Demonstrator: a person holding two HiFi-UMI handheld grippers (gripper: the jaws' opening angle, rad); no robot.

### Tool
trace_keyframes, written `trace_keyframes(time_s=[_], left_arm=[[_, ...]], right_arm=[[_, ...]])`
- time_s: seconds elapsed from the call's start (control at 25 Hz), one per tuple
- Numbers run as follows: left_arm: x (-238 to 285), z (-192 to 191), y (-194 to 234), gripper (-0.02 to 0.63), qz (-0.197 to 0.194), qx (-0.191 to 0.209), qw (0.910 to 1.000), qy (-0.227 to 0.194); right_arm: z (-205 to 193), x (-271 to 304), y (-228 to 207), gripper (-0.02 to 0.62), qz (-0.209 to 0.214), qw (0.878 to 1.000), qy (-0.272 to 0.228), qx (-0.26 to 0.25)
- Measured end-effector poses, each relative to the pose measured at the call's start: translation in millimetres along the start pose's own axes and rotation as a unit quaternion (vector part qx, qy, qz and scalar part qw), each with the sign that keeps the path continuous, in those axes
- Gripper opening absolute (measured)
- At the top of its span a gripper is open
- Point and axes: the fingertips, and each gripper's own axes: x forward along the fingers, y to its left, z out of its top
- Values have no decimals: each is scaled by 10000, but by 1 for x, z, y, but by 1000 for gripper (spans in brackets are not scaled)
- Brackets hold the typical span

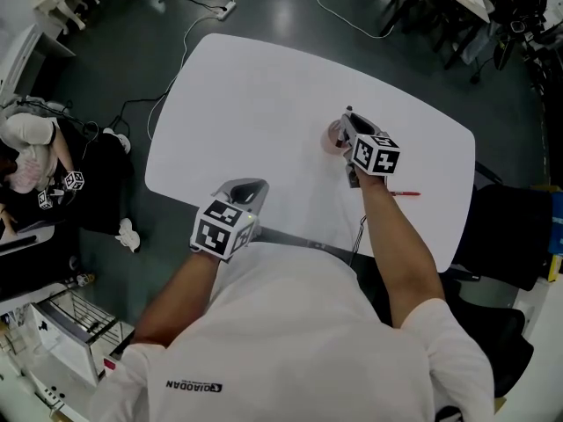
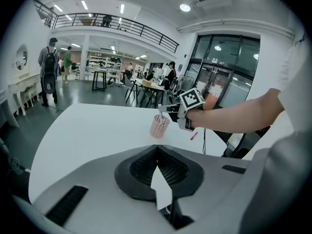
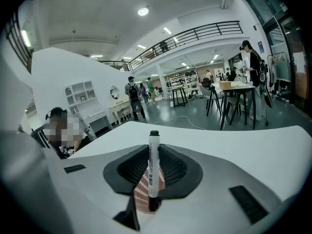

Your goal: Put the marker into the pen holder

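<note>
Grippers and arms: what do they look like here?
Both the left gripper and right gripper are grey moulded shells with black ribbed pads on the jaws, each carrying a white cube printed with black square markers. The person wears a white short-sleeved T-shirt; forearms are bare.

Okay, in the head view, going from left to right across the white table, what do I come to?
left gripper → pink pen holder → red pen. The right gripper, holding the marker, overlaps the holder, so it is left out of the order.
</note>
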Motion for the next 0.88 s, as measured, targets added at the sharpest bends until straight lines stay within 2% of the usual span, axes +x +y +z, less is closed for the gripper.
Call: trace_keyframes(time_s=[0.2, 0.36, 0.48, 0.64, 0.88], left_arm=[[0, 0, -2, 26, -38, 45, 10000, 44], [1, 2, -2, 26, -95, 98, 9999, 45], [1, 2, -5, 26, -122, 109, 9999, 32], [3, 7, -7, 26, -153, 162, 9997, -35], [6, 17, -18, 26, -265, 263, 9992, -173]], right_arm=[[-17, 0, 4, 94, -29, 9989, 366, -285], [-21, 0, 3, 95, -143, 9985, 469, -251], [-23, -5, 2, 121, -128, 9980, 566, -245], [-15, -16, -3, 129, -255, 9980, 497, -306], [-18, -55, -2, 129, -324, 9985, 409, -141]])
